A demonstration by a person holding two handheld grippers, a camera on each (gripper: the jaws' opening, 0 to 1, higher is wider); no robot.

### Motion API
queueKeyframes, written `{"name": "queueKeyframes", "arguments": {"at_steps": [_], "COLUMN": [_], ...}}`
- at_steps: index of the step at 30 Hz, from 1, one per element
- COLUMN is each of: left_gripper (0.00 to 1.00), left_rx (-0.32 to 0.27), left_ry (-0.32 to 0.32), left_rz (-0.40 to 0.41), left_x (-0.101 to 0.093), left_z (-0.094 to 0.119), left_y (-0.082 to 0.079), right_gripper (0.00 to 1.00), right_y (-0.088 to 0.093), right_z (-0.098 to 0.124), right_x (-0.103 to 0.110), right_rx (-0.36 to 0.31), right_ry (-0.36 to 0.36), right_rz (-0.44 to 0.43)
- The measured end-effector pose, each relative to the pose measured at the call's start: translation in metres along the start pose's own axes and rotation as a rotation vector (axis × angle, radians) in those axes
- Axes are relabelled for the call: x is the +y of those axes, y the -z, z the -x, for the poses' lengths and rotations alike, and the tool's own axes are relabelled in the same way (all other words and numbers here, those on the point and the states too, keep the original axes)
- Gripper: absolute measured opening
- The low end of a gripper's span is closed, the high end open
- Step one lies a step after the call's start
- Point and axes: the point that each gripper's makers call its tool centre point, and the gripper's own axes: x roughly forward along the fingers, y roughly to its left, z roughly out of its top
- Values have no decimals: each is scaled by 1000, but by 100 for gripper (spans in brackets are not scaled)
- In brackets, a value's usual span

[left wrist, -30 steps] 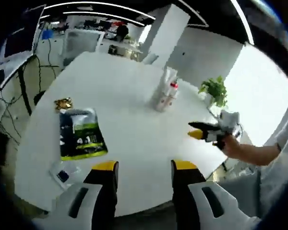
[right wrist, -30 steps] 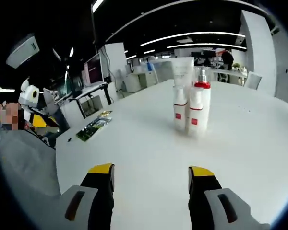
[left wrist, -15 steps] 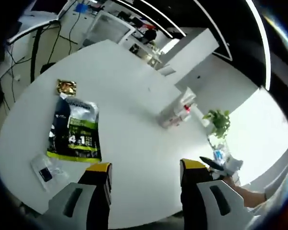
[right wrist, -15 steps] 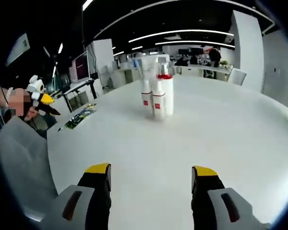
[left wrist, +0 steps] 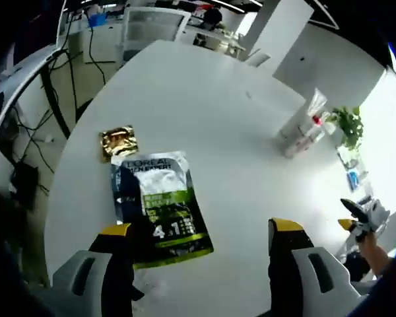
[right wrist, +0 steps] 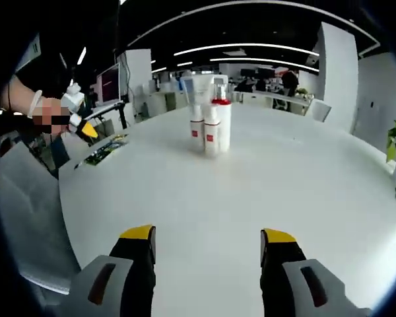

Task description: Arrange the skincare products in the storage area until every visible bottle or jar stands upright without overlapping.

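**Bottles clustered upright, both claws empty**

We see the skincare products as a tight group near the middle of the round white table (right wrist: 264, 198): a tall white tube (right wrist: 193, 92) at the back, a white pump bottle with a red collar (right wrist: 220, 125) and a smaller white bottle with a red label (right wrist: 198, 132) in front, all standing and touching or nearly so. In the left gripper view the same group sits at the far right of the table.

Nearer, a flat green-and-silver foil sachet (left wrist: 160, 208) lies just beside a small gold foil packet (left wrist: 118, 141).

Our left gripper (left wrist: 197, 241) hovers over the sachet, jaws apart and empty; our right gripper (right wrist: 206, 241) faces the bottles, jaws likewise apart.

We judge the bottles light, rigid, smooth plastic, top-heavy at the pump, so we would grip mid-body, squarely. The sachets look limp and slippery; an edge pinch suits them.
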Motion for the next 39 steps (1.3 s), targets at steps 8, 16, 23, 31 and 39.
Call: {"name": "queueKeyframes", "arguments": {"at_steps": [8, 16, 23, 31, 39], "left_gripper": [99, 99, 92, 76, 65], "left_rx": [75, 137, 142, 129, 131], "left_ry": [-121, -235, -208, -220, -197], "left_rz": [-59, -176, -105, -126, -174], "left_x": [25, 36, 35, 42, 34], "left_z": [-24, -45, -52, -46, -43], "left_y": [-1, 7, 12, 10, 13], "right_gripper": [58, 56, 54, 52, 50], "right_y": [13, 17, 13, 16, 11], "right_z": [6, 5, 5, 0, -2], "right_x": [-4, 3, -2, 3, 7], "right_rx": [22, 42, 30, 49, 40], "right_ry": [30, 28, 43, 25, 18], "right_rz": [-9, -8, -25, -22, -26]}}
